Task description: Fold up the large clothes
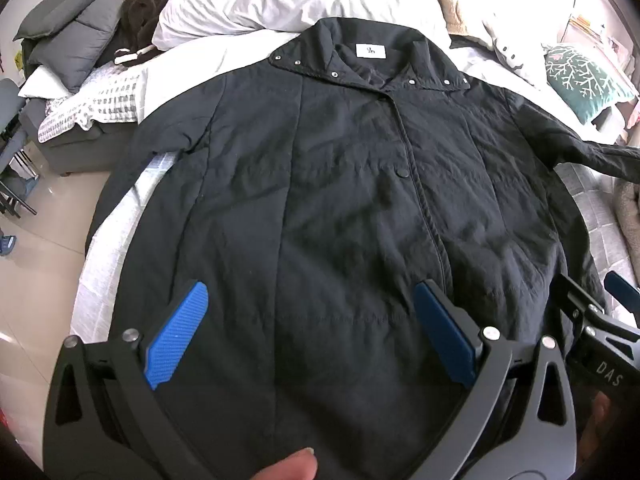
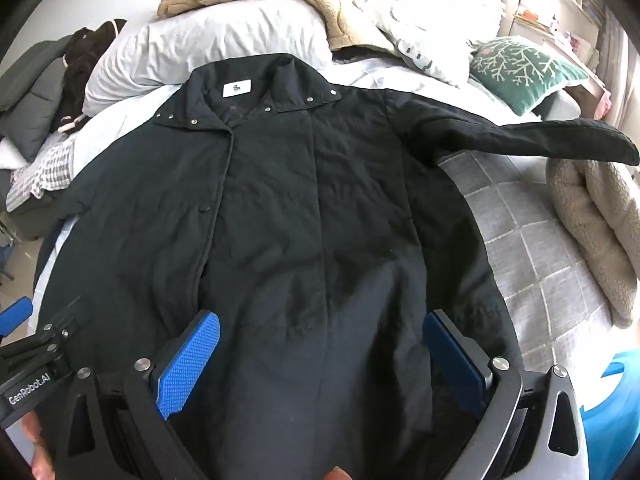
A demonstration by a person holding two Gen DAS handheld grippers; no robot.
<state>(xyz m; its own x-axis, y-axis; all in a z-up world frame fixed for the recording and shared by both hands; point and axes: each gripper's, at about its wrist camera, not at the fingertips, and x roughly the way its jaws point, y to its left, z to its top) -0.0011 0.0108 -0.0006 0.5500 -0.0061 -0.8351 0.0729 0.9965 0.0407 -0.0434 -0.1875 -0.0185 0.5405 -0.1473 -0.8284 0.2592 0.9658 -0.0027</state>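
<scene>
Both the left hand-held gripper (image 1: 308,336) and right hand-held gripper (image 2: 324,364) hang wide open above the big black puffy coat (image 1: 340,200). Its sleeve (image 2: 540,136) sticks out and could flop loose in a fold.

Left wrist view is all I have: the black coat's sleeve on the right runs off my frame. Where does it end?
Observer: The sleeve stretches out flat, its cuff resting on the bed just above a beige fleece blanket.
Operator: Is the right gripper holding anything?
Observer: No, the right gripper is wide open above the black coat, near its lower half.
Operator: Anything beside that gripper?
Observer: A bright blue object sits at the frame's lower right edge; what it is I cannot tell.
</scene>
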